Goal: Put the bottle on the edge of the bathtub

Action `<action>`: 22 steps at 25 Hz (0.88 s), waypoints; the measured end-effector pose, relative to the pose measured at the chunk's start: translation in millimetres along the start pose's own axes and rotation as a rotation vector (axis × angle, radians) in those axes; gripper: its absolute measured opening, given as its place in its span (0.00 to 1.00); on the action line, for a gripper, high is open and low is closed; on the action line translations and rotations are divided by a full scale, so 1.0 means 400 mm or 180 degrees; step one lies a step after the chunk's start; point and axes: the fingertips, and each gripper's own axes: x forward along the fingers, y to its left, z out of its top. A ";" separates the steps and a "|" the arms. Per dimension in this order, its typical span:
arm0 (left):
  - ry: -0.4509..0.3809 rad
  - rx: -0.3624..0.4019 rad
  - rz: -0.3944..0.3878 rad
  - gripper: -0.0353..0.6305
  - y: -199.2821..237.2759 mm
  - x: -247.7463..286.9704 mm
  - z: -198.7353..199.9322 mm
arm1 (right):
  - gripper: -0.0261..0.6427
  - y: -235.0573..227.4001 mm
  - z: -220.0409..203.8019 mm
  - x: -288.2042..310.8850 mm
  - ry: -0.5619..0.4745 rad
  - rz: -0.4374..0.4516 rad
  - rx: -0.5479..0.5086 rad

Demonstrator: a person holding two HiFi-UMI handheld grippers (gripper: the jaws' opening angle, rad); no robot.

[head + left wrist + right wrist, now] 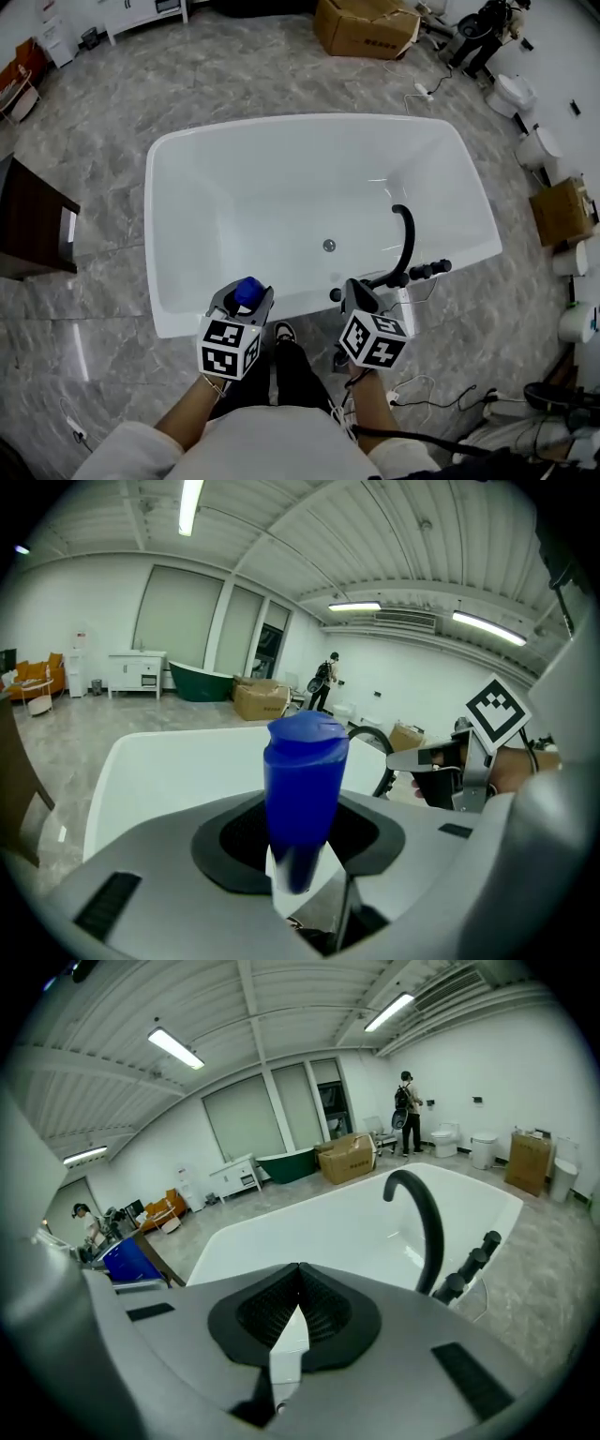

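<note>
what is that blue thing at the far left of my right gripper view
observer: a blue bottle, held upright between the jaws of the left gripper.
operator: where is it relative to the tub
observer: in the head view it hangs by the near rim of the bathtub, left of the black faucet, not set down yet.

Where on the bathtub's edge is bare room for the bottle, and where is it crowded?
Bare: the bathtub's near rim from its left corner toward the black faucet, also the left and far rims. Crowded: the near right part, where the faucet and its knobs stand.
</note>
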 end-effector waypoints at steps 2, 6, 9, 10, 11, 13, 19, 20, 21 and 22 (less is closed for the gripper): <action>0.0049 0.0068 -0.0107 0.30 -0.033 0.023 0.005 | 0.08 -0.042 0.002 -0.023 -0.0041 -0.0113 0.0094; 0.0152 0.0208 -0.0333 0.30 -0.101 0.073 0.002 | 0.08 -0.131 -0.016 -0.069 -0.0107 -0.0355 0.0303; 0.0237 0.0309 -0.0480 0.30 -0.153 0.103 0.002 | 0.08 -0.195 -0.039 -0.110 -0.0120 -0.0541 0.0464; 0.0260 0.0337 -0.0515 0.30 -0.168 0.112 0.002 | 0.08 -0.215 -0.046 -0.123 -0.0122 -0.0590 0.0511; 0.0277 0.0362 -0.0547 0.30 -0.184 0.119 0.002 | 0.08 -0.233 -0.053 -0.134 -0.0125 -0.0633 0.0552; 0.0307 0.0411 -0.0609 0.30 -0.211 0.131 0.002 | 0.08 -0.263 -0.067 -0.152 -0.0132 -0.0707 0.0629; 0.0410 0.0541 -0.0743 0.30 -0.255 0.159 -0.018 | 0.08 -0.306 -0.090 -0.173 -0.0185 -0.0832 0.0771; 0.0422 0.0557 -0.0755 0.30 -0.261 0.164 -0.022 | 0.08 -0.313 -0.093 -0.173 -0.0188 -0.0841 0.0784; 0.0432 0.0569 -0.0768 0.30 -0.266 0.169 -0.025 | 0.08 -0.319 -0.098 -0.172 -0.0188 -0.0851 0.0799; 0.0441 0.0579 -0.0779 0.30 -0.270 0.173 -0.027 | 0.08 -0.324 -0.103 -0.171 -0.0185 -0.0860 0.0818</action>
